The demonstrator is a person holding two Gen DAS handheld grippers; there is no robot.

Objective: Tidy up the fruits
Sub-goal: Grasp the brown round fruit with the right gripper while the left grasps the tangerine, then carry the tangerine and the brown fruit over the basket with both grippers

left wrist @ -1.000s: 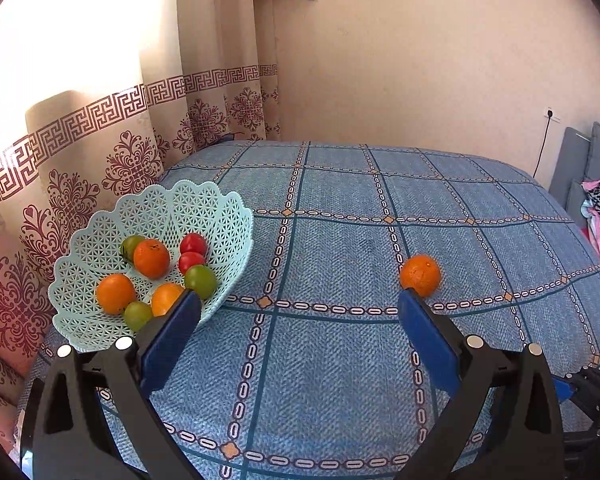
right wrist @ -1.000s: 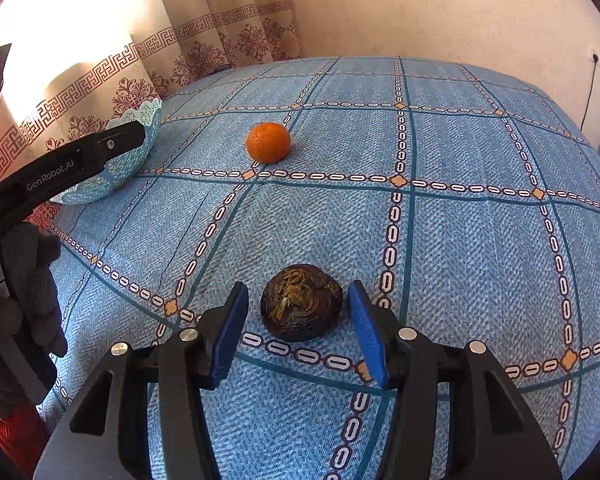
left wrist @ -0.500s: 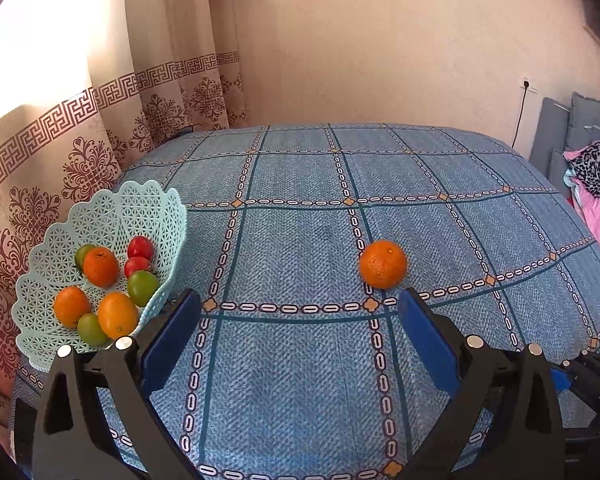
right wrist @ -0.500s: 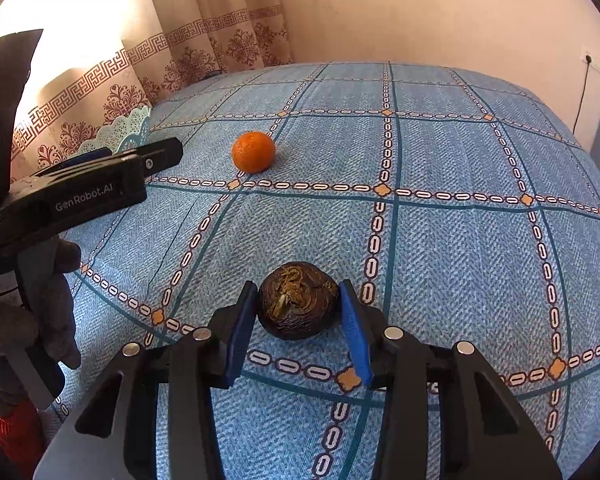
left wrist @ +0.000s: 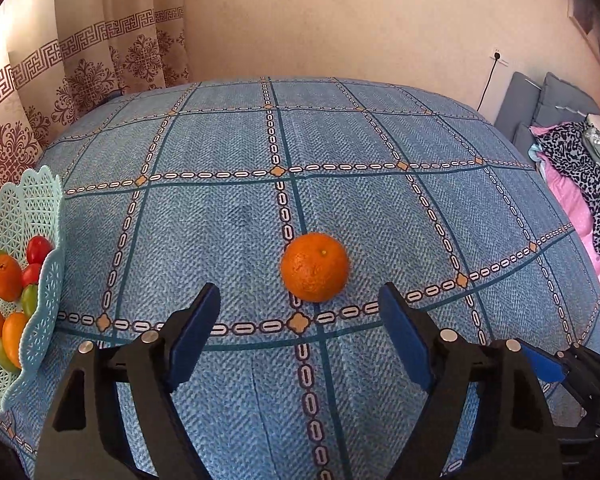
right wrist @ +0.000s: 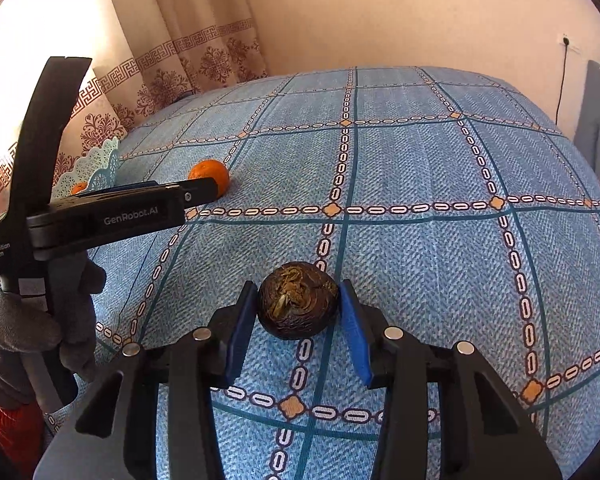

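Tongs update: your right tongs (right wrist: 298, 304) have closed onto the dark fruit (right wrist: 298, 300); your left tongs (left wrist: 300, 322), spread, have neared the orange (left wrist: 314, 267).

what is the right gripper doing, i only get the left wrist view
Observer: The right gripper has its pads against both sides of a dark brown fruit.
Operator: is it off the cloth
Observer: No, the fruit sits on the blue cloth, right on a pattern line.
Operator: how does my left gripper look from there
Observer: A hand in a grey glove holds the left gripper side-on, with its tip in front of the orange.
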